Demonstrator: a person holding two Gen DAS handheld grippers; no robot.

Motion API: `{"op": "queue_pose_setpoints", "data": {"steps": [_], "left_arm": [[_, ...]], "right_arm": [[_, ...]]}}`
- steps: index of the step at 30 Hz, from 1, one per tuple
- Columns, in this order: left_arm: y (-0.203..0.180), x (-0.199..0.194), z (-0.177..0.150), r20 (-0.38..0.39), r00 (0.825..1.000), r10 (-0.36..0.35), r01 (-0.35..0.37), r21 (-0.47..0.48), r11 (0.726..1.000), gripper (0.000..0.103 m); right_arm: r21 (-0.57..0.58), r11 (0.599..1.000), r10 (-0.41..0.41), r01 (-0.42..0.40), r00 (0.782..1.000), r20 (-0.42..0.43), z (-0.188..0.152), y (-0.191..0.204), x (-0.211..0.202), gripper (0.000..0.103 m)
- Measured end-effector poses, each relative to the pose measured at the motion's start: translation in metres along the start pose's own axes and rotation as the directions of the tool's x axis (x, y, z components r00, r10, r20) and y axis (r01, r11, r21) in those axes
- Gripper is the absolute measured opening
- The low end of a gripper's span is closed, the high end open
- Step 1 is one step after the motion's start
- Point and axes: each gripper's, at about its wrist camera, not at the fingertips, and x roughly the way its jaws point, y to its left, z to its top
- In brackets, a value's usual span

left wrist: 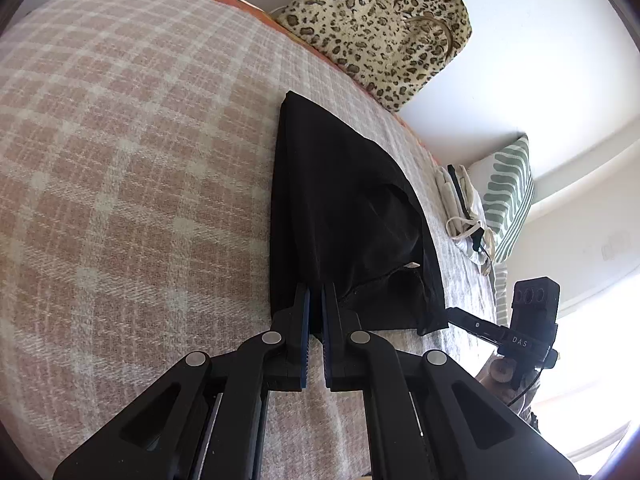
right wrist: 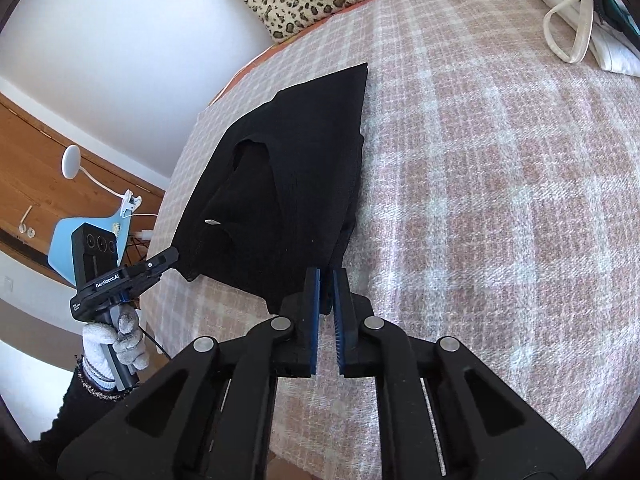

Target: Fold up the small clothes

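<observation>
A small black garment (left wrist: 344, 216) lies half folded on a pink and white checked blanket (left wrist: 132, 168). My left gripper (left wrist: 316, 292) is shut on its near left corner. My right gripper (right wrist: 326, 276) is shut on the near right corner of the same garment (right wrist: 288, 184). Both corners are lifted a little off the blanket; the far edge rests on it. The right gripper also shows in the left wrist view (left wrist: 452, 314), and the left gripper shows in the right wrist view (right wrist: 174, 258), held by a gloved hand (right wrist: 120, 340).
A leopard-print cushion (left wrist: 380, 24) leans on the wall at the far edge. A stack of folded light clothes (left wrist: 460, 204) and a green striped pillow (left wrist: 508, 196) lie to the right. A blue chair (right wrist: 80, 236) stands beyond the bed's left edge.
</observation>
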Motion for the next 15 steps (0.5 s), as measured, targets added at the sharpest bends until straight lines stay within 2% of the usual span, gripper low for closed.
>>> {"op": "queue_pose_setpoints", "data": {"steps": [7,9,10,12,13,15], "left_arm": [[-0.003,0.002,0.001,-0.005,1.0,0.003,-0.003,0.01,1.0,0.004],[-0.002,0.002,0.001,-0.006,1.0,0.003,-0.003,0.003,1.0,0.004],[-0.002,0.003,0.001,-0.007,1.0,0.003,-0.003,0.0,1.0,0.004],[-0.001,0.003,0.001,-0.009,1.0,0.003,-0.003,-0.003,1.0,0.004],[0.0,0.002,0.001,-0.01,1.0,0.002,-0.002,-0.004,1.0,0.004],[-0.001,0.001,0.002,-0.011,1.0,-0.005,0.005,-0.002,1.0,0.004]], "right_arm": [[-0.032,0.999,-0.007,0.007,1.0,-0.02,0.0,0.012,0.009,0.013],[-0.046,0.999,-0.024,0.022,0.999,-0.028,0.0,0.015,0.012,0.017],[-0.05,0.998,-0.026,0.024,0.999,-0.034,-0.001,0.016,0.015,0.024],[-0.068,0.996,-0.054,0.051,0.998,-0.032,-0.003,0.019,0.018,0.026],[-0.088,0.993,-0.076,0.073,0.997,-0.023,-0.004,0.021,0.02,0.026],[-0.108,0.988,-0.11,0.107,0.994,-0.022,-0.004,0.023,0.024,0.009]]}}
